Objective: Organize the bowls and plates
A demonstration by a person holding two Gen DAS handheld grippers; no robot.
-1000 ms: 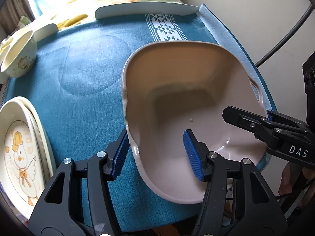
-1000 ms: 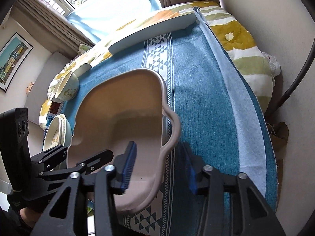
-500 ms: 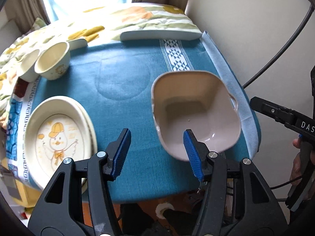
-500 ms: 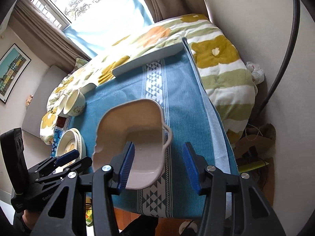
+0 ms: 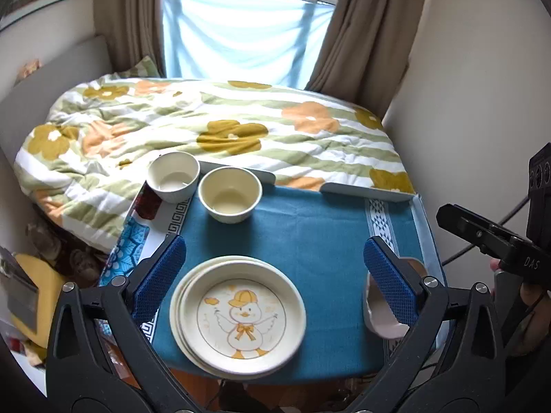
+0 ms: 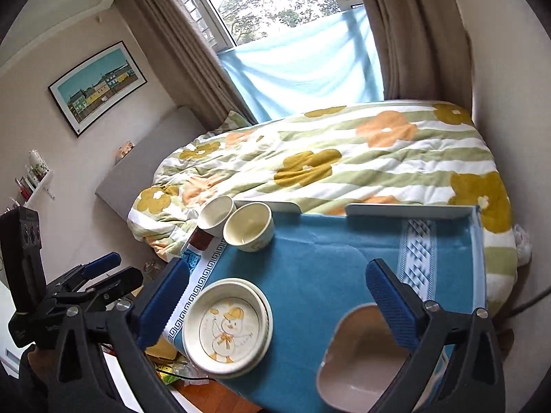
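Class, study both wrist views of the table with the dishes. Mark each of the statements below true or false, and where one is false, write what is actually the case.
1. The duck plate lies on top of other plates. True.
2. The pink dish is stacked on the duck plate. False: it sits apart from it, near the table's other side, on the blue cloth.
3. Two cream bowls stand side by side at the far edge. True.
4. The left gripper grips the pink dish. False: its jaws are opening, pressing on nothing.
5. The right gripper holds a bowl. False: its jaws are opening too, holding nothing.
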